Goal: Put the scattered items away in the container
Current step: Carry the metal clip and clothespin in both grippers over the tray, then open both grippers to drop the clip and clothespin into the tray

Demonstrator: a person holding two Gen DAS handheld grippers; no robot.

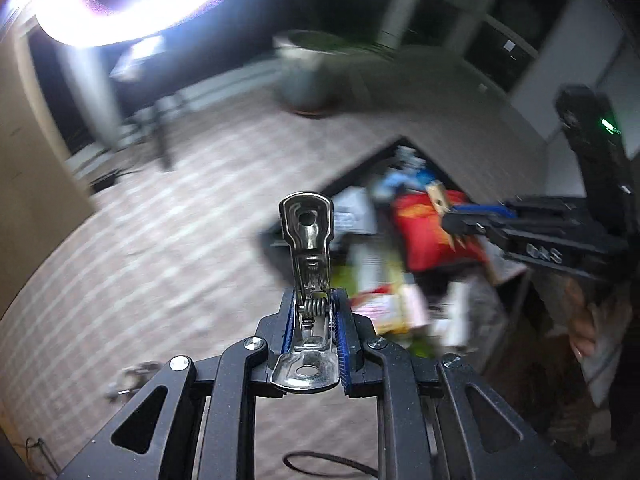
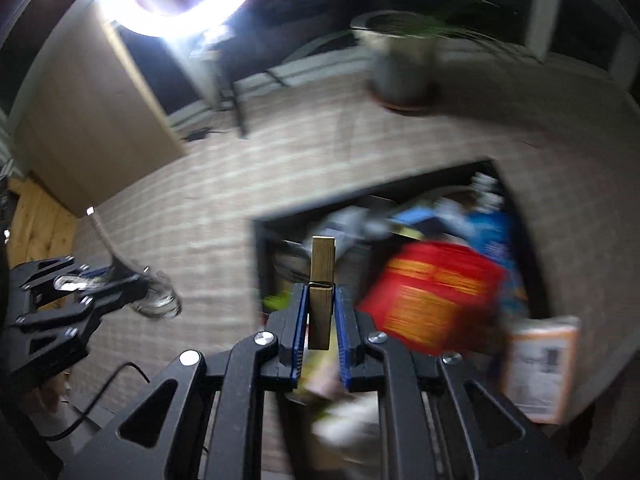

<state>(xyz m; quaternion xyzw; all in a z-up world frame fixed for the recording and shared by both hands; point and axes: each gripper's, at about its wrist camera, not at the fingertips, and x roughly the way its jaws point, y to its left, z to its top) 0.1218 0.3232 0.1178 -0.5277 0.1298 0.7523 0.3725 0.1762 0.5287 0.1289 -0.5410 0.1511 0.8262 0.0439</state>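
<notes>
Motion blur smears most of the container's contents in both views; few items can be identified. The left gripper (image 1: 312, 332) is held above the woven floor mat (image 1: 180, 240), its jaws clenched on a metal spring clip (image 1: 307, 264) standing upright between the blue pads. The right gripper (image 2: 320, 328) is poised over the black container (image 2: 260, 264), jaws clenched on a wooden clothespin (image 2: 321, 276), also upright. Inside the container lie a red packet (image 2: 432, 292), a blue packet (image 2: 490, 232) and other packaging too blurred to name. An orange-edged packet (image 2: 540, 368) sits at the container's near right edge
</notes>
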